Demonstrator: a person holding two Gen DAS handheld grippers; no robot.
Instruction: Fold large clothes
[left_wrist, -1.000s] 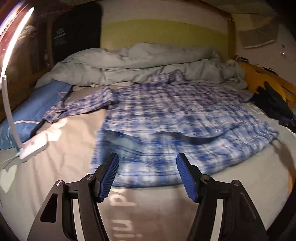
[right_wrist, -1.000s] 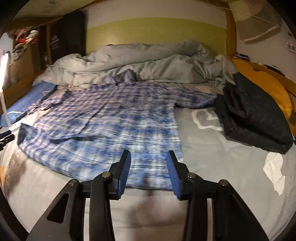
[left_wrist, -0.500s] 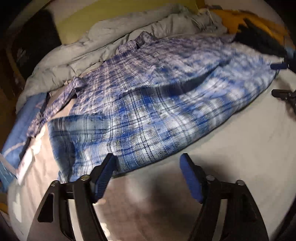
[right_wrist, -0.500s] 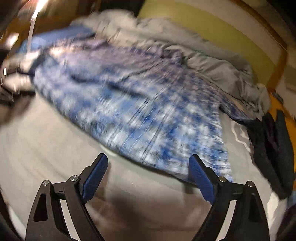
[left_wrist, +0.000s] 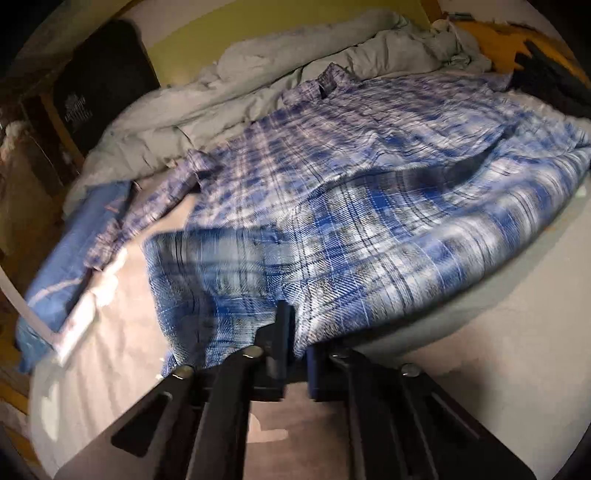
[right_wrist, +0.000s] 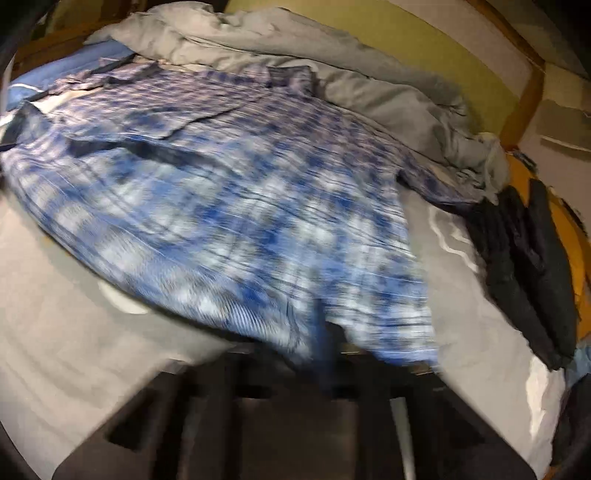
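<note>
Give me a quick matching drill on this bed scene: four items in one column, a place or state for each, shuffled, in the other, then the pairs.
Items:
1. blue-and-white plaid flannel shirt
2. crumpled grey duvet
3. black padded jacket
4. left gripper

Places or states:
A. heaped along the headboard
B. shut on the near hem
C. spread across the bed
D. lying right of the shirt, on something yellow

Pairs: 1-C, 2-A, 3-D, 4-B
</note>
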